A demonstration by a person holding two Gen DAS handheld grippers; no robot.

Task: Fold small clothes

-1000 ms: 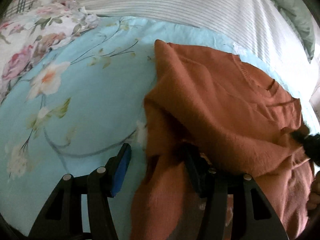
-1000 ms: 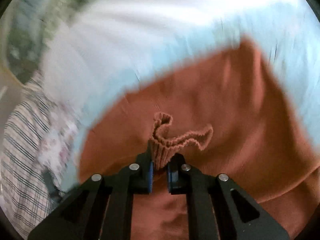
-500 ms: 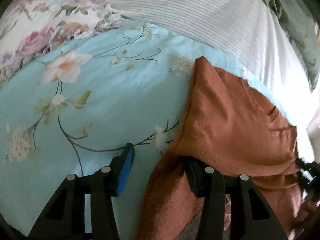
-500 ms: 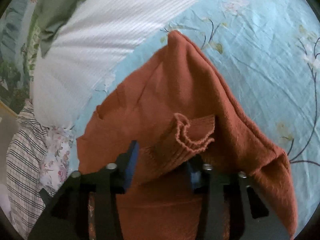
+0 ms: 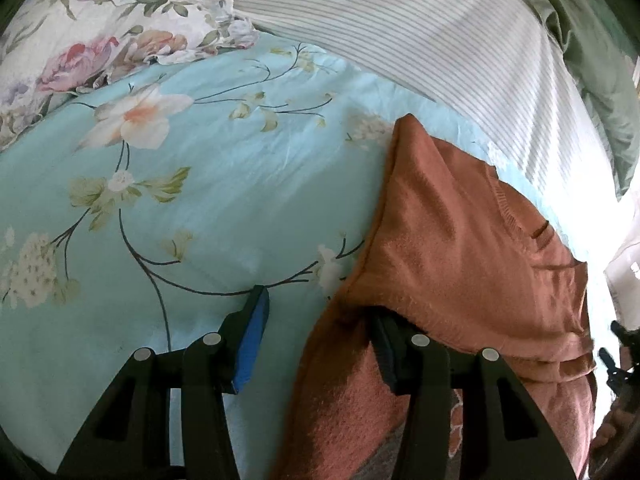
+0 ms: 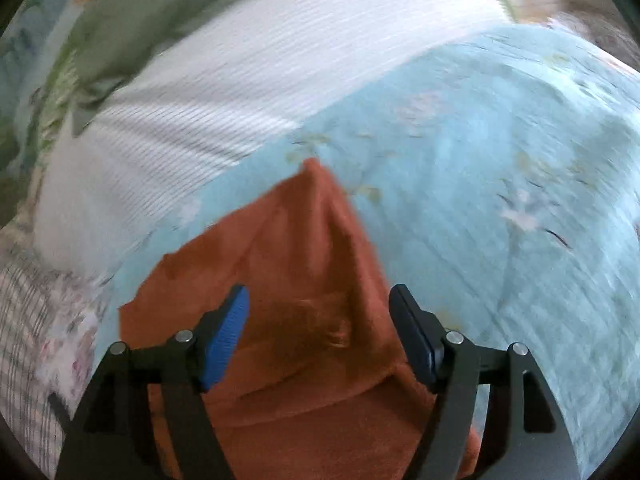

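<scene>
A rust-orange knit sweater (image 5: 460,248) lies folded on a light blue floral bedsheet (image 5: 208,208). My left gripper (image 5: 316,320) is open; its left blue pad (image 5: 252,340) is over bare sheet and its right finger is tucked under a fold of the sweater. In the right wrist view the sweater (image 6: 304,248) lies below and ahead of my right gripper (image 6: 320,316), which is open wide and empty, with blue pads (image 6: 226,332) on either side of the fabric. The right wrist view is motion-blurred.
A white striped cloth (image 5: 420,36) lies beyond the sweater, with a green cloth (image 5: 592,80) at the far right. A pink floral pillow (image 5: 100,36) sits far left. A plaid cloth (image 6: 24,340) lies at the left of the right wrist view.
My right gripper let go of the ribbed sweater cuff, opened wide and pulled back. The sweater has been folded over into a narrower shape. My left gripper stayed open.
</scene>
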